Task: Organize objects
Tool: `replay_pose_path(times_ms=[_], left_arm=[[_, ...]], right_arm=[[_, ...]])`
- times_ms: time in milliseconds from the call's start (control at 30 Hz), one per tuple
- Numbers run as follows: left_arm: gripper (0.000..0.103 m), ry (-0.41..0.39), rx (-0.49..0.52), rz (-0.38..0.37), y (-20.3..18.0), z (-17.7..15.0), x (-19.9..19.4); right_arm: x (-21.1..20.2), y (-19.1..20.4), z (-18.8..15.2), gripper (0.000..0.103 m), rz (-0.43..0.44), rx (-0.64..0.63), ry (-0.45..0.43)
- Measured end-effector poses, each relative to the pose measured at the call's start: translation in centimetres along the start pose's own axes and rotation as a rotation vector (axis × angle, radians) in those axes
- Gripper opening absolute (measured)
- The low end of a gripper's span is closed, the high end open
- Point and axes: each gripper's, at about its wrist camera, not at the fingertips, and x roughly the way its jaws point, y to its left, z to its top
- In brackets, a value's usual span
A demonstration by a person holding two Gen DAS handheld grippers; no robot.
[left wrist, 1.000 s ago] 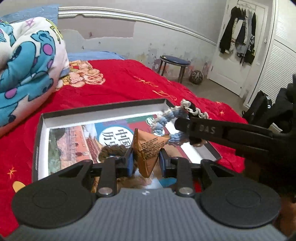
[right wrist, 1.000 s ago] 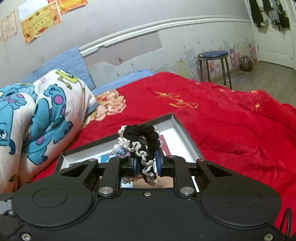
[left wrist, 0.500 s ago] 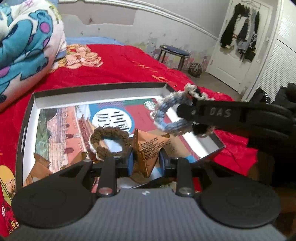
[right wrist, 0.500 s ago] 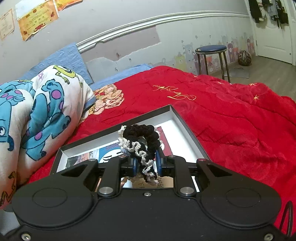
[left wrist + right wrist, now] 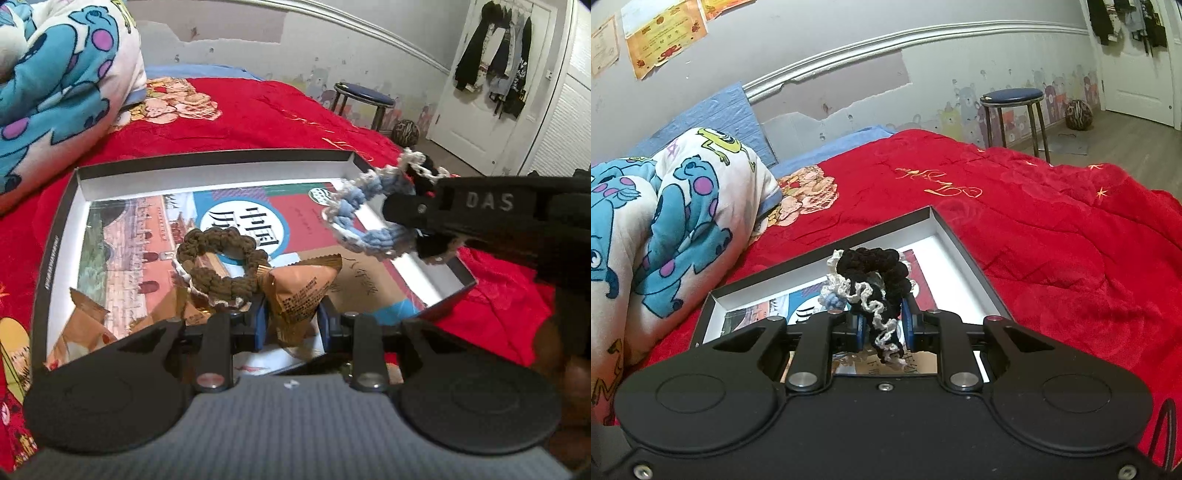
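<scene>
— Red bedding (image 5: 1052, 240) is seen across the bed, with a cartoon-print quilt (image 5: 676, 206) bunched at nine o'clock and a blue stool (image 5: 1012, 96) by the wall at one o'clock. What is being sorted?

— A shallow black-rimmed tray (image 5: 55, 236) is laid on the bed, and small things are being gathered into it. A brown crocheted scrunchie (image 5: 218, 266) and a few brown wrapped snacks (image 5: 85, 325) are already lying inside, at about seven o'clock of the tray.

— How are the tongs set?

— The left tongs (image 5: 291, 321) are closed on a brown snack packet (image 5: 303, 288), held just above the tray's near edge. The right tongs (image 5: 882, 325) are nearly fully closed, and a bundle of scrunchies (image 5: 875, 284), black, white and pale blue, is pinched between them, hanging over the tray's three o'clock side.

— Which step is judged to be in hand?

— Placing, most likely: both loads are poised over the tray and neither is released yet. For the next move, the packet would need to be lowered onto bare tray floor beside the other snacks and the jaws opened; the scrunchies would best be set by the brown one.
</scene>
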Motion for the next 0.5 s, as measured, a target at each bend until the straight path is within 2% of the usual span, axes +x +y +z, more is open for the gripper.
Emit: replay_pose_path(times_ms=[233,333,500], left_arm=[[0.032,-0.022,-0.053,0.055,1.4,0.5,-0.1],[0.032,-0.019,-0.080,0.043,1.8,0.6,-0.2],[0.032,-0.024,-0.076,0.050,1.7,0.7,-0.8]], right_arm=[[0.2,-0.4,0.0,0.019,-0.003,0.019,0.023],[0.6,-0.5,-0.1,0.019,0.002,0.017,0.059],[0.6,0.2,-0.3,0.019,0.002,-0.011,0.065]])
